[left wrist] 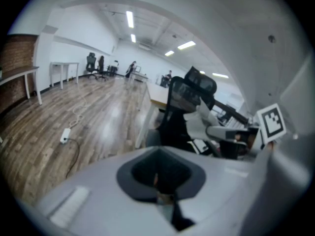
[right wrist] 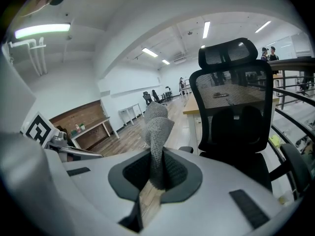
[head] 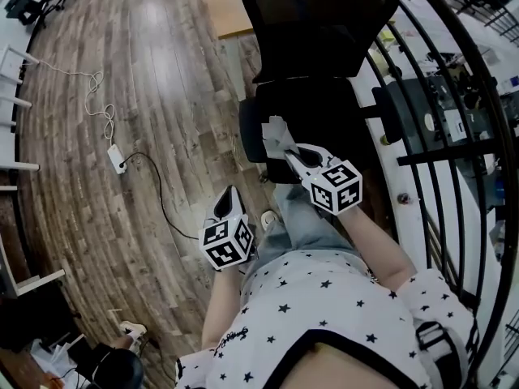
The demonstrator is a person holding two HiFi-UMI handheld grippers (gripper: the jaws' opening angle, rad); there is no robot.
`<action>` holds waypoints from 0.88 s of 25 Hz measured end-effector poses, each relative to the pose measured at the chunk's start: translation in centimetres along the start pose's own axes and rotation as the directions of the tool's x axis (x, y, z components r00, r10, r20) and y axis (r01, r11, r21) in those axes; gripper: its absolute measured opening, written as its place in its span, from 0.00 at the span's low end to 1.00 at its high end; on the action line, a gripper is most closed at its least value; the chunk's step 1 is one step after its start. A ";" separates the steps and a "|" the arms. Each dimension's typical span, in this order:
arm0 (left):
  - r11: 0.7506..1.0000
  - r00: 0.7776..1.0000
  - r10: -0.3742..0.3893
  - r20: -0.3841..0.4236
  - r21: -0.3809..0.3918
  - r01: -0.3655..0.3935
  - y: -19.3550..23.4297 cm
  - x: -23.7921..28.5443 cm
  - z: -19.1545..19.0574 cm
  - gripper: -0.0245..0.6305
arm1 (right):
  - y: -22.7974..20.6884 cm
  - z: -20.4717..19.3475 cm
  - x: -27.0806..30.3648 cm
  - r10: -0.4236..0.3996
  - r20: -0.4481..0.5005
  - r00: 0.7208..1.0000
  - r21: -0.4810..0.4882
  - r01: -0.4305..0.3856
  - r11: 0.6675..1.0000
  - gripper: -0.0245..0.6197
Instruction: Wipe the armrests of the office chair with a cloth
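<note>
A black office chair (head: 312, 71) with a mesh back stands just ahead of me; its left armrest (head: 248, 130) and right armrest (head: 387, 113) flank the seat. My right gripper (head: 285, 146) is shut on a grey cloth (head: 276, 130), held over the seat's left front, close to the left armrest. In the right gripper view the cloth (right wrist: 157, 127) rises from between the jaws of the right gripper (right wrist: 156, 173), with the chair (right wrist: 231, 117) behind it. My left gripper (head: 229, 194) hangs lower left over the floor, shut and holding nothing, as the left gripper view (left wrist: 160, 181) confirms.
A power strip (head: 117, 159) with trailing cables lies on the wooden floor to the left. A black metal railing (head: 442, 152) runs close along the chair's right side. A desk edge (head: 223, 10) sits behind the chair. My legs and a shoe (head: 268, 218) are below the seat.
</note>
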State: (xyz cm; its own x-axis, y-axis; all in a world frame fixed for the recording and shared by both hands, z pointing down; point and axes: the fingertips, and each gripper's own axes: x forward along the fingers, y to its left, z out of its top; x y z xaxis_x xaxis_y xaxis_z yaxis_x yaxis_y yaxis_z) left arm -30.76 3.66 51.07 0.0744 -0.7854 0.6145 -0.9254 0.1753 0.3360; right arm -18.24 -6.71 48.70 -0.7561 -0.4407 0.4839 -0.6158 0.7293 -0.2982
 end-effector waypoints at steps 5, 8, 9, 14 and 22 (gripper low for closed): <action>1.000 1.000 -0.002 -0.005 -0.007 0.002 0.5 0.9 0.5 0.04 | -0.8 0.3 2.4 0.006 -0.038 0.999 -0.046 -0.008 0.999 0.10; 1.000 1.000 -0.002 -0.016 -0.013 0.002 0.4 1.7 0.3 0.04 | -1.7 0.1 3.7 0.006 -0.063 0.998 -0.078 -0.011 0.997 0.10; 1.000 1.000 -0.002 -0.020 -0.014 0.001 0.4 1.9 0.2 0.04 | -2.0 0.0 4.0 0.003 -0.067 0.998 -0.086 -0.009 0.996 0.10; 1.000 0.999 0.008 -0.044 -0.023 -0.009 0.0 4.4 0.9 0.04 | -5.3 0.7 6.8 -0.025 -0.089 0.996 -0.105 0.015 0.994 0.10; 0.998 0.996 0.031 -0.084 -0.047 -0.035 0.5 7.3 0.8 0.04 | -9.7 0.1 11.8 -0.056 -0.133 0.990 -0.119 0.040 0.992 0.10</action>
State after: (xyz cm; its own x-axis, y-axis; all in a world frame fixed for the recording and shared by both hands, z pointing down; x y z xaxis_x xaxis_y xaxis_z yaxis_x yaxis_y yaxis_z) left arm -30.95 -2.43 55.17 0.0761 -0.7270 0.6824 -0.9091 0.2305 0.3469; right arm -21.14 -19.04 57.22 -0.6842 -0.4075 0.6048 -0.6149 0.7682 -0.1780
